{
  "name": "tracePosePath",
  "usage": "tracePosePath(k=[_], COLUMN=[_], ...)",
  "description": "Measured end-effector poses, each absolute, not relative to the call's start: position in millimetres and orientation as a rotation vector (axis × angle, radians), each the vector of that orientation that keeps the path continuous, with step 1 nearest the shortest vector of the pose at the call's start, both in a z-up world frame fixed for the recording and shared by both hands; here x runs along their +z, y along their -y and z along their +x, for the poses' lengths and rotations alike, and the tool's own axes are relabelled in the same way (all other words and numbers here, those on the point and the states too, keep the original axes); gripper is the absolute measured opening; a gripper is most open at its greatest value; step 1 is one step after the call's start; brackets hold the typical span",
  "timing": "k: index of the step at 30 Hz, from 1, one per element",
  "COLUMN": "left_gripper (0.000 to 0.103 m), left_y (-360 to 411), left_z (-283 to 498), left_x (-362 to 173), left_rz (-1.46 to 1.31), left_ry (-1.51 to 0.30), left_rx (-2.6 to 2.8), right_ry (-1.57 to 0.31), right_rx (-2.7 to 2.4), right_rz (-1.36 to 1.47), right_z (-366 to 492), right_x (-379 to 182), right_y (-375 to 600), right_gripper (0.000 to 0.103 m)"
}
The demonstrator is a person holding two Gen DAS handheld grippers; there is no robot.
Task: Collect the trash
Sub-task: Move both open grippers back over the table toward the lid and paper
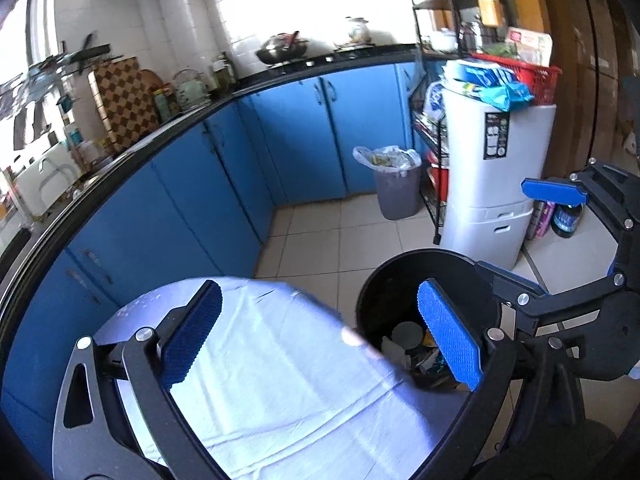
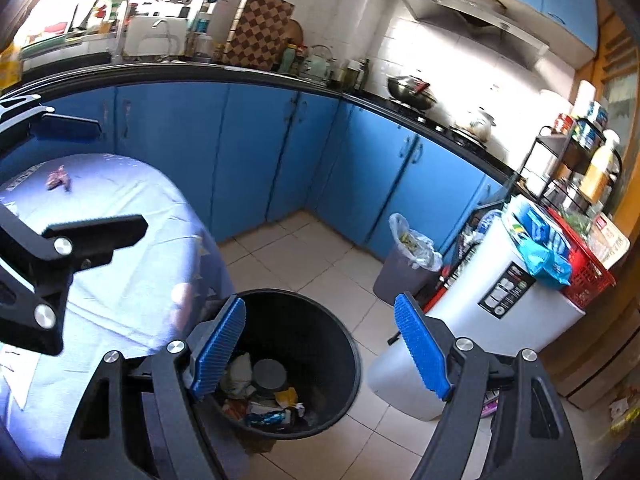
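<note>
Left wrist view: your left gripper (image 1: pixel 320 336) stands spread wide, with nothing between its blue pads (image 1: pixel 450 336). Below it lies the surface (image 1: pixel 288 380), covered with a pale cloth. Just beside the surface's edge, on the tiled floor, stands the black bin (image 1: pixel 372 300), and mixed trash (image 1: pixel 408 346) lies at its bottom. Your right gripper (image 1: pixel 560 200) shows at the right edge; you cannot tell its state from here. A grey lined bin (image 1: pixel 396 188) stands further off, against the blue cabinets (image 1: pixel 304 120).

Right wrist view: your right gripper (image 2: pixel 320 348) is spread and empty, and hangs above the black bin (image 2: pixel 320 328). The trash (image 2: pixel 264 392) inside includes wrappers, paper and a round grey lid. The surface (image 2: pixel 120 260) lies at left, and a small pinkish scrap (image 2: pixel 58 178) rests near its far edge. Your left gripper (image 2: pixel 68 176) crosses the left side of the picture. A white appliance (image 2: pixel 472 320) stands to the right of the black bin.
</note>
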State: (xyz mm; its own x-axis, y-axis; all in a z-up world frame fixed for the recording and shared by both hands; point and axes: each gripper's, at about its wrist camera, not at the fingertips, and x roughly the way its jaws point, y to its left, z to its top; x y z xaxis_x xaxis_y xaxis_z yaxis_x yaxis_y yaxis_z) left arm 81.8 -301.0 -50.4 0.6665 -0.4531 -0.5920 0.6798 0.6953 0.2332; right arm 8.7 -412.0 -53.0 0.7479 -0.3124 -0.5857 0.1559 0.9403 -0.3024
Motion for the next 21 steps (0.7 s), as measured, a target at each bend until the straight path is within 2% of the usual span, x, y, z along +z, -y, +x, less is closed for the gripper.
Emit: tracePosePath(k=[12, 21], left_gripper=[0.097, 0.097], left_y=[164, 58], left_z=[90, 100], left_x=[-55, -84], left_rz=[0.387, 0.321], left_ry=[-0.565, -0.632], left_rx=[-0.465, -0.283], right_ry=[-0.671, -0.697], right_rx=[-0.052, 0.1], right_rz=[-0.269, -0.356], right_z=[40, 76], right_x=[-49, -64], right_y=[310, 213], right_gripper=[0.075, 0.075])
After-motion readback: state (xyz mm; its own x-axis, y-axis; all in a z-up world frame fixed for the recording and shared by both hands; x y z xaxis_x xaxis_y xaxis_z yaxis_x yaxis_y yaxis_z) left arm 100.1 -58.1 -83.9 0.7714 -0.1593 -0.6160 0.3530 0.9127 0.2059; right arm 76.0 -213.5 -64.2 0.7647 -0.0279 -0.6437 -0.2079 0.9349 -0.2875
